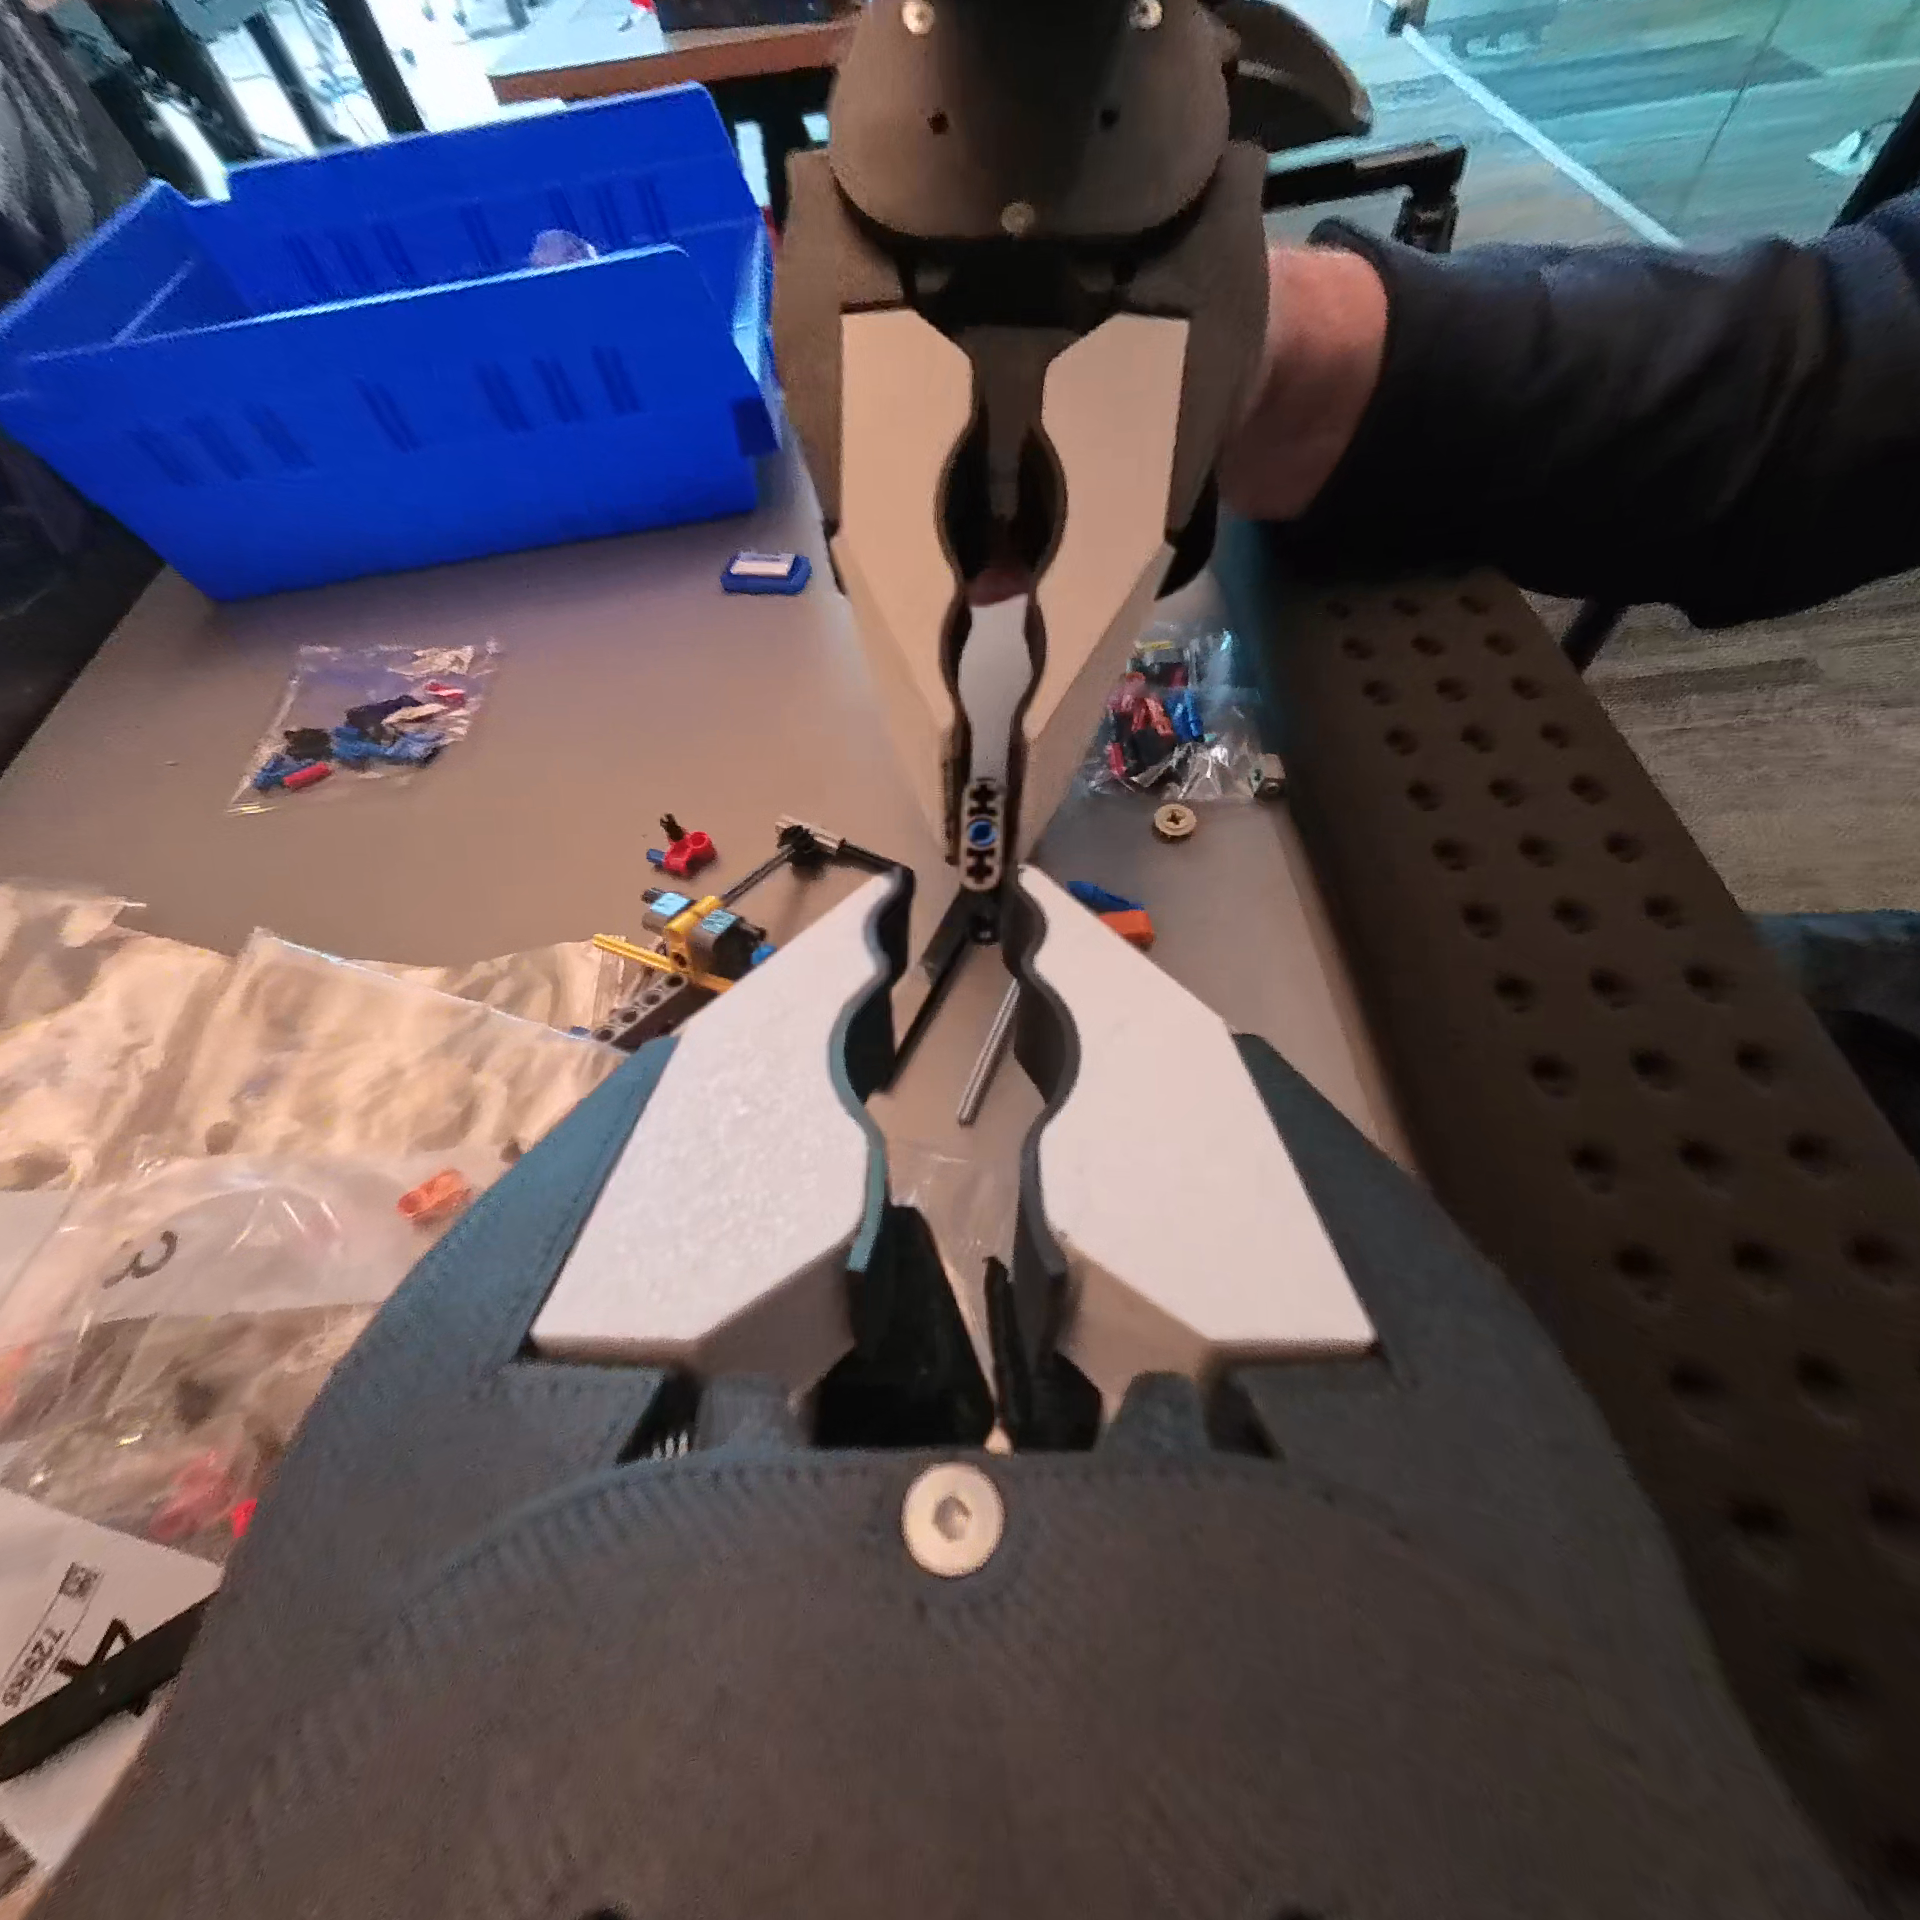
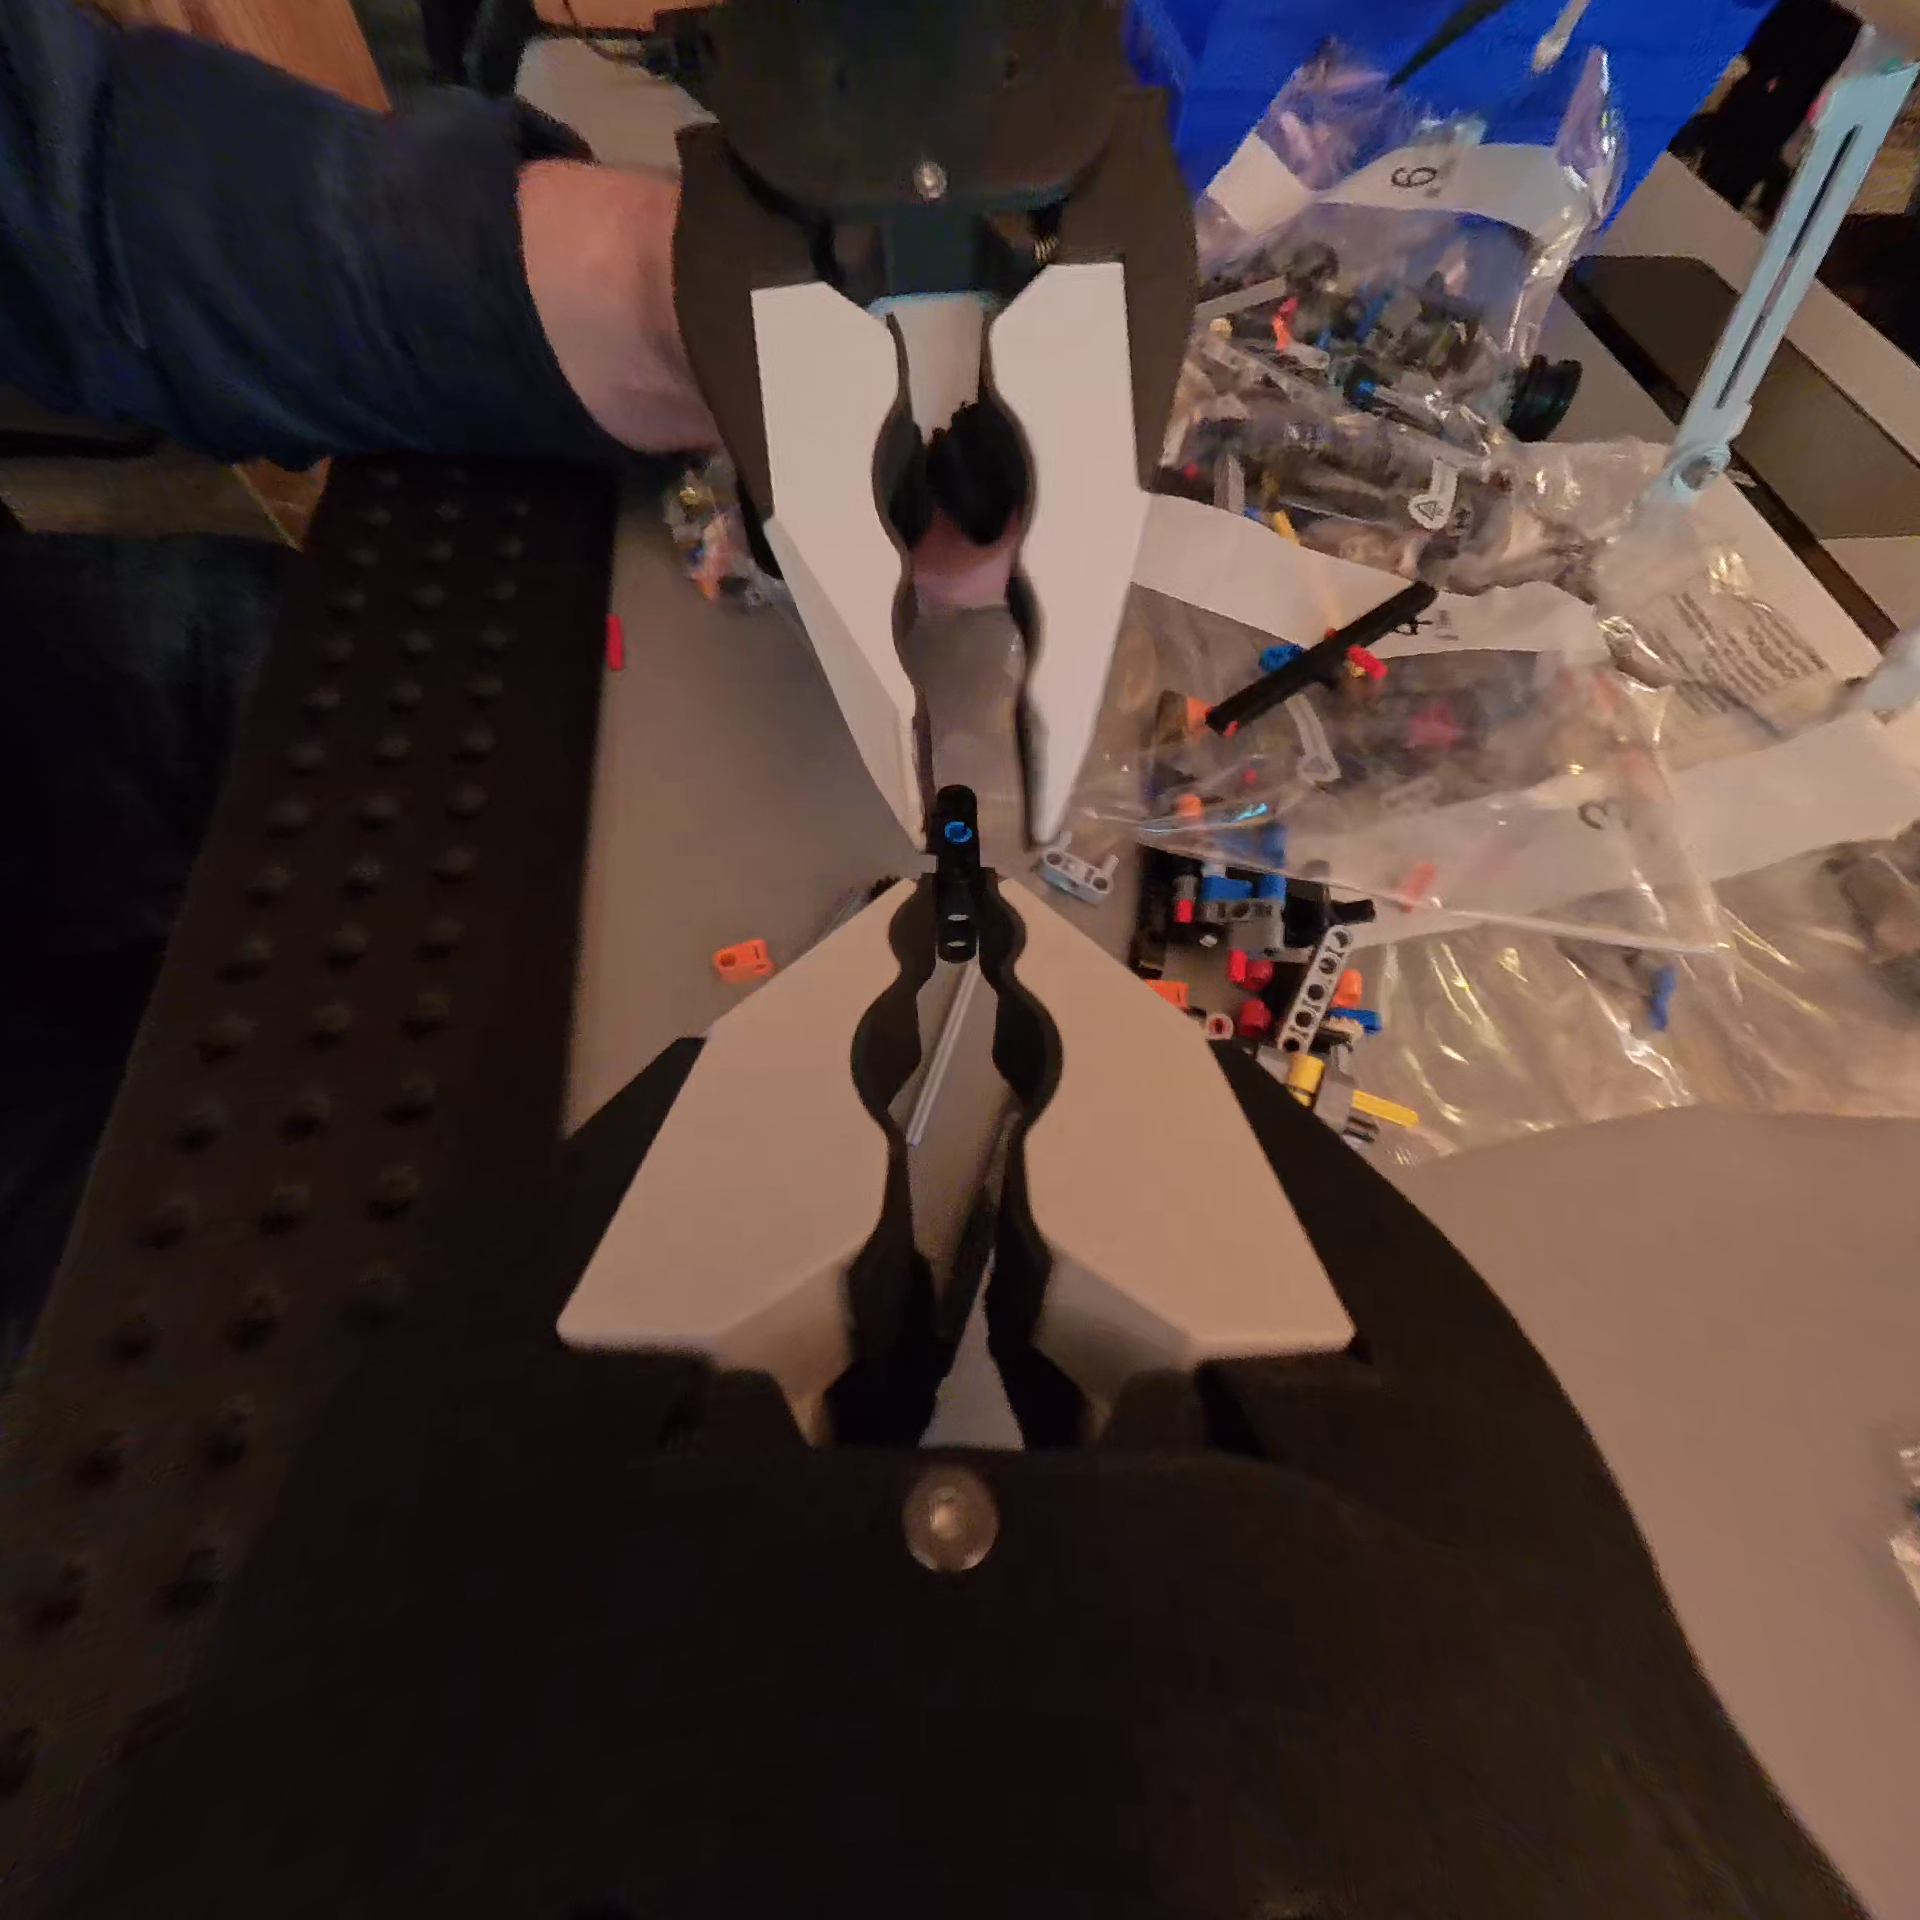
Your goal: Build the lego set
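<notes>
Lego beam (image 1: 982,831), black with blue pin, held mid-air over table (image 1: 623,665). Nearest: left gripper (image 1: 961,899), jaws part-spread around beam's lower end, probably lining up to take it. Just past beam: right gripper (image 2: 956,909), pinching beam steady. Beyond-left of beam: clear bag (image 1: 364,717) of blue/red parts. Farther: blue bin (image 1: 416,416), contents unclear.

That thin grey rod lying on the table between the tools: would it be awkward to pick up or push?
Probably. The grey rod looks round and smooth, so a push would likely roll it across the table. It lies flat and is very thin, offering little to pinch. It looks straight and stiff.
</notes>
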Demonstrator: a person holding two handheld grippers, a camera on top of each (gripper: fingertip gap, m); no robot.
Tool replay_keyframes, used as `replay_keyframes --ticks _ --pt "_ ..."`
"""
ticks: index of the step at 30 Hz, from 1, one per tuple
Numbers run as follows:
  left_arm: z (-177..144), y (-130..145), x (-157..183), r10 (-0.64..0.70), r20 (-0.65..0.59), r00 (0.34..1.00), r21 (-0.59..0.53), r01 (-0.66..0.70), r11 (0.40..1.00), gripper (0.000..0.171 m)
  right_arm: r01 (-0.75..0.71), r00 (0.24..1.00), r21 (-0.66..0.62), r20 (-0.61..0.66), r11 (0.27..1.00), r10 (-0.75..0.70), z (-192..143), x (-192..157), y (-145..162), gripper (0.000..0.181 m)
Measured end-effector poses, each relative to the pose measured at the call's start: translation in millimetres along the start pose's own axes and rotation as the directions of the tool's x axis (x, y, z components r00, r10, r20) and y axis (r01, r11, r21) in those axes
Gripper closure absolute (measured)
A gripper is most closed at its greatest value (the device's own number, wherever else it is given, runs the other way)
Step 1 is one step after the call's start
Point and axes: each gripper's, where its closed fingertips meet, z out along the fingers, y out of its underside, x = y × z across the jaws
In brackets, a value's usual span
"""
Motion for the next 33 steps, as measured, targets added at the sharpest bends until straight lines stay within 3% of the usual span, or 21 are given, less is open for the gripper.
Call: replay_keyframes --ticks 1,4,11,16,23,33 --pt "1.7 2.7 2.8 0.016 -0.007 1.0 -0.019 -0.017 1.0 0.165 0.012 1.0 -0.023 -0.02 1.0 -0.013 1.3 2.1 2.9 0.176" --pt "2.7 5.6 0.8 0.011 0.004 1.0 -0.036 -0.011 0.999 0.165 0.041 0.997 -0.03 -0.057 0.999 -0.043 1.3 5.0 2.1 0.176" --pt "-20.6 -37.2 -11.1 -0.157 -0.034 0.987 0.257 0.161 0.953 0.165 -0.048 0.996 0.303 -0.055 0.952 0.067 -23.6 16.6 -44.0 0.174" --pt "-39.4 -57.9 -19.2 -0.228 -0.075 0.971 0.416 0.238 0.878 0.165 -0.222 0.975 0.418 0.078 0.881 0.209 -36.0 22.1 -54.6 0.165" --pt "-31.7 -66.3 -11.9 -0.215 -0.101 0.971 0.452 0.237 0.86 0.165 -0.252 0.968 0.472 0.142 0.845 0.208 -33.4 14.6 -68.2 0.175" --pt "-24.8 -63.4 -7.8 -0.199 -0.117 0.973 0.433 0.23 0.872 0.164 -0.231 0.973 0.468 0.11 0.853 0.203 -37.8 13.7 -69.9 0.177"
